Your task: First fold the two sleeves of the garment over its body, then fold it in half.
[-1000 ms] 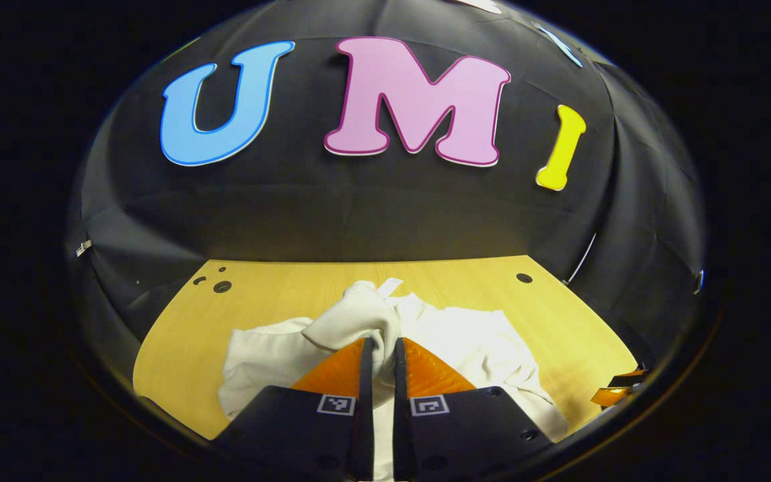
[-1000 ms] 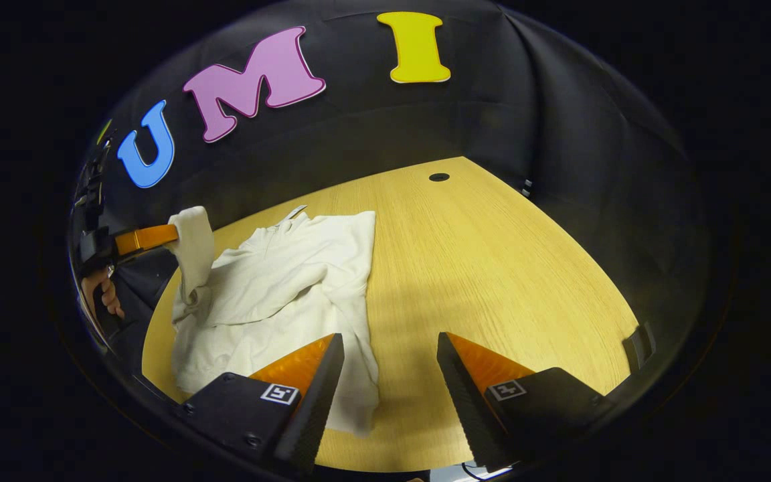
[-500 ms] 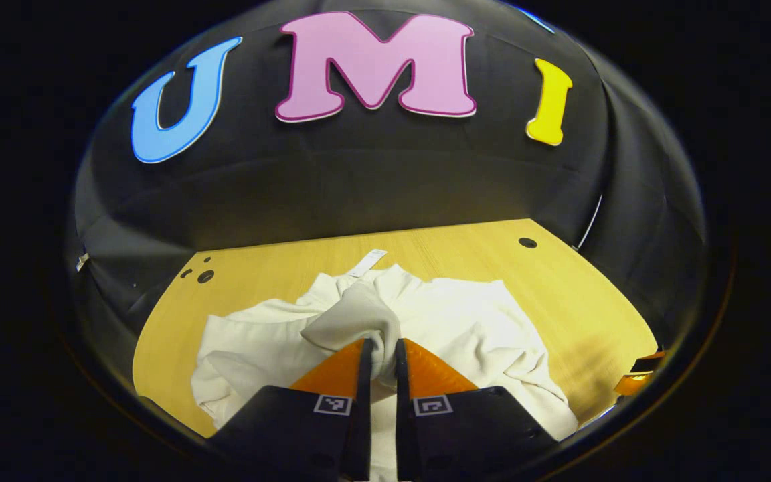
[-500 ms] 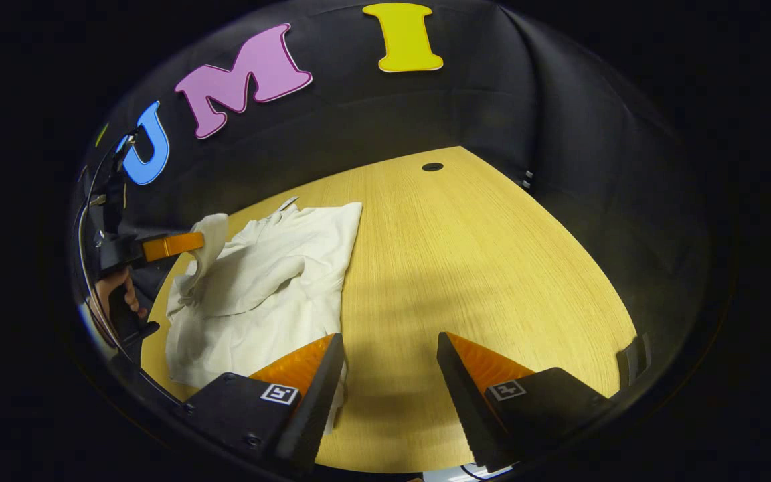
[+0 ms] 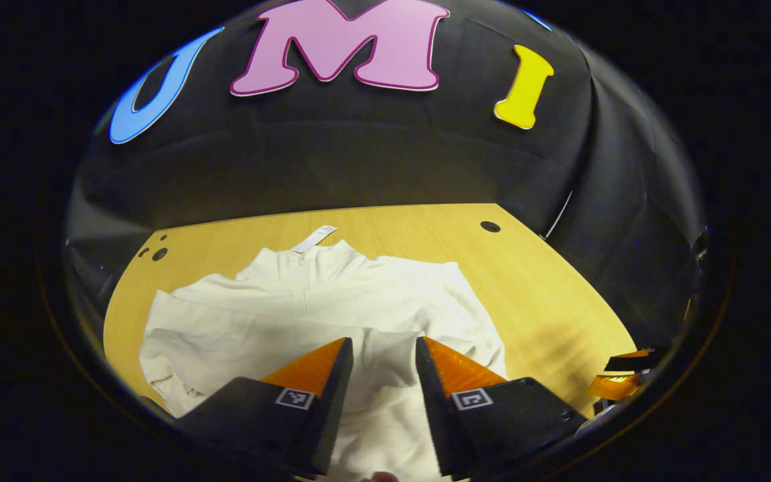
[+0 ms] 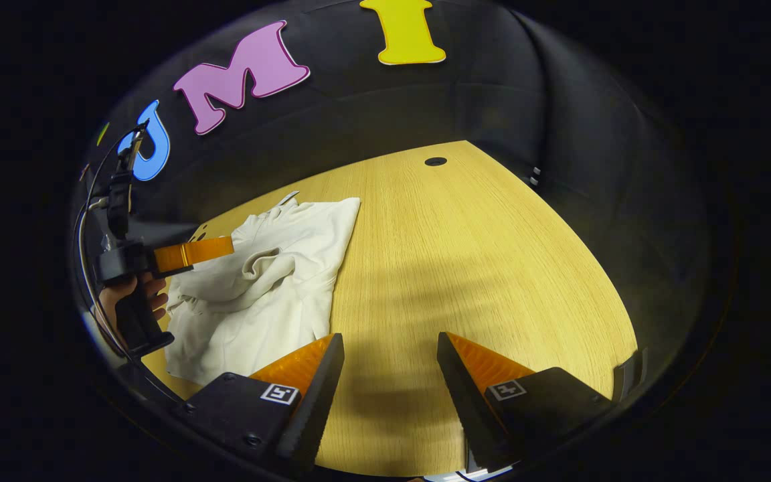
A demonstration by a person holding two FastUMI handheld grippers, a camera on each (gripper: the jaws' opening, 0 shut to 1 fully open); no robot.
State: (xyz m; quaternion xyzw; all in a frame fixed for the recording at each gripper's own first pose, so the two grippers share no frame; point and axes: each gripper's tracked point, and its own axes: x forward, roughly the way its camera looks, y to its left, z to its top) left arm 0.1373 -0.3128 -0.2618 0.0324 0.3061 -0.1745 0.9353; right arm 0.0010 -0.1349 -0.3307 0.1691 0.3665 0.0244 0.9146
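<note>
On the wooden table (image 5: 546,281) lies the white garment (image 5: 305,314), collar and tag (image 5: 314,239) pointing toward the booth wall. Left to right: my left gripper (image 5: 383,375) hangs low over the garment's middle with its fingers now spread and nothing between them. Half a second ago they were pinched on a bunched sleeve; that sleeve (image 6: 265,262) is now dropped across the body, lumpy rather than flat. Seen from the right gripper view, the left gripper (image 6: 221,246) is held by a hand (image 6: 132,296) above the cloth's left part. My right gripper (image 6: 390,375) hovers over bare wood just beside the garment's right edge, fingers wide apart, holding nothing. Judgement: this sleeve fold looks done; both sleeves seem folded in, though I cannot tell for sure. Halving comes next.
</note>
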